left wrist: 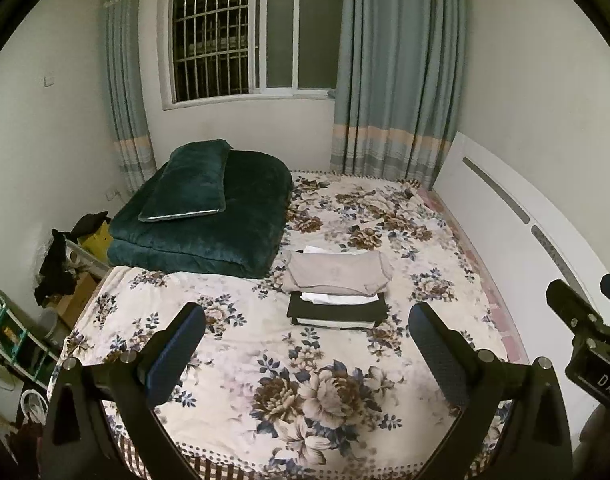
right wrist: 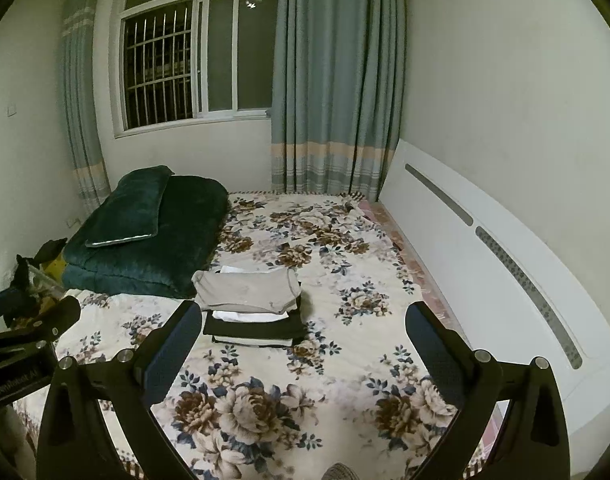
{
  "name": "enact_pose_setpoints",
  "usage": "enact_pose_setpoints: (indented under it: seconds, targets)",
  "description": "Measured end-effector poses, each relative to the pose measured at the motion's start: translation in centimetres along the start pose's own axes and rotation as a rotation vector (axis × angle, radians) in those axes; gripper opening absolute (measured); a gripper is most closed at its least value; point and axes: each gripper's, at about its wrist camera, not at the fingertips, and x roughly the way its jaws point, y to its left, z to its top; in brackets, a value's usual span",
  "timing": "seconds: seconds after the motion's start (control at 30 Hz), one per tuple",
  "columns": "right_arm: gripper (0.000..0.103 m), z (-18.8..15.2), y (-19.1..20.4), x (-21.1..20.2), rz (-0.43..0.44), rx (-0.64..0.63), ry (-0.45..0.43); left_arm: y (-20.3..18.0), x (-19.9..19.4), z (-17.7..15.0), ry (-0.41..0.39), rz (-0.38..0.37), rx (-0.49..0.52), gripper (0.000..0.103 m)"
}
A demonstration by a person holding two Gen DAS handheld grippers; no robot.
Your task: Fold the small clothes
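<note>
Bed (left wrist: 385,216) with floral sheet fills both views. Folded dark green quilt (left wrist: 225,232) with matching pillow (left wrist: 193,184) sits at the far left corner.

Task item: stack of folded small clothes (left wrist: 337,292) mid-bed, just beside the quilt's near right corner. Beige garment (left wrist: 337,270) on top, white layer under it, black folded piece (left wrist: 337,310) below, more layers at the bottom. In the right wrist view the stack (right wrist: 253,308) lies just beyond the gripper's left finger.

Left gripper (left wrist: 305,336): fingers spread wide, nothing between them, above the sheet, short of the stack. Right gripper (right wrist: 301,336): likewise spread, empty.

Judgement: thin knit fabric, light, limp, no stiffness; layers likely to slide on each other. Pinch at a folded edge or corner, both sides together, to keep folds from opening. No unfolded garment visible on the bed.
</note>
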Motion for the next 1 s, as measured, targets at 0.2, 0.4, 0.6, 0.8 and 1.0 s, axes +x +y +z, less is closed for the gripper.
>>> enact_pose_setpoints:
  seconds: [0.2,0.4,0.6,0.8,1.0]
  targets:
    - [0.103,0.16,0.07,0.74,0.018,-0.004,0.007,0.0,-0.44,-0.19,-0.011,0.015,0.008,0.103]
    - [0.103,0.23,0.06,0.71,0.028,-0.006,0.015,0.13,-0.63,-0.27,-0.011,0.019,0.009,0.103]
    - [0.103,0.08,0.24,0.66,0.033,-0.003,0.019,0.09,-0.61,-0.24,-0.014,0.021,0.011,0.103]
    - [0.103,0.15,0.32,0.65,0.033,-0.007,0.016,0.47,-0.76,-0.28,-0.018,0.02,0.011,0.103]
    - [0.103,0.09,0.29,0.63,0.033,-0.004,0.016,0.62,-1.07,0.08,-0.019,0.015,0.012,0.103]
